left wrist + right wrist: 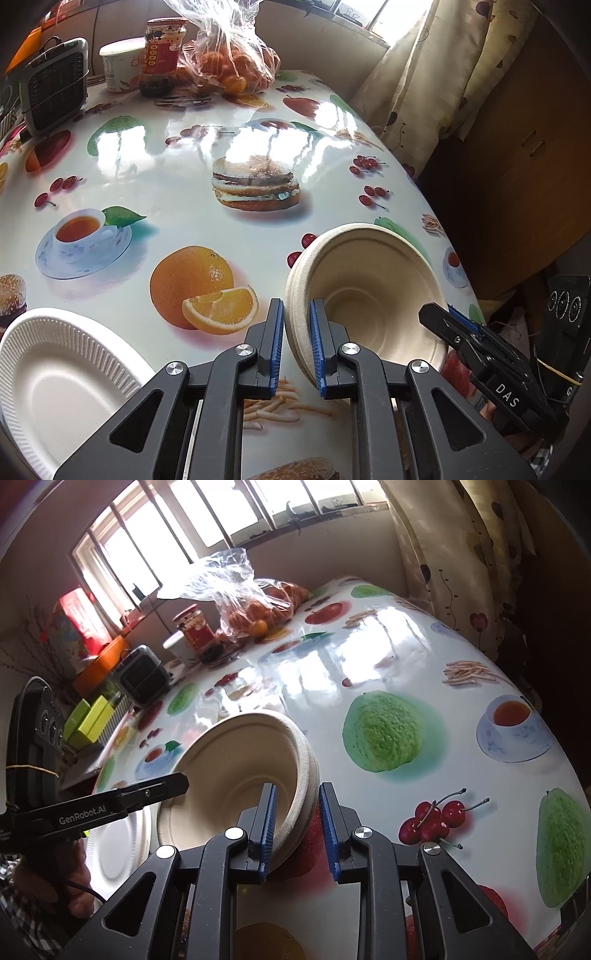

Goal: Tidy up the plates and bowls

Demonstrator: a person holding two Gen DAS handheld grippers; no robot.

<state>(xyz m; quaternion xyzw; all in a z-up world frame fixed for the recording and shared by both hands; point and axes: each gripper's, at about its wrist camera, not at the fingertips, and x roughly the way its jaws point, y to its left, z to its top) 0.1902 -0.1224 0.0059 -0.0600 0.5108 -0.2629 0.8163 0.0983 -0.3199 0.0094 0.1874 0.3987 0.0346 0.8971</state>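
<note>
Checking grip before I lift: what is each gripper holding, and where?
Both hold the stacked bowls by the rim: left gripper on its left edge, right gripper on the opposite edge.

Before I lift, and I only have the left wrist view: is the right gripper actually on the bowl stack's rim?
Observer: Yes. The right gripper straddles the rim of the bowl stack, one finger inside, one outside.
Operator: Is it squeezing?
Observer: The inner finger lies against the wall. A gap shows beside the outer one lower down, so I cannot tell.
Operator: What's beyond the bowls on that side?
Observer: Only the printed tablecloth, with a guava and cherries.
</note>
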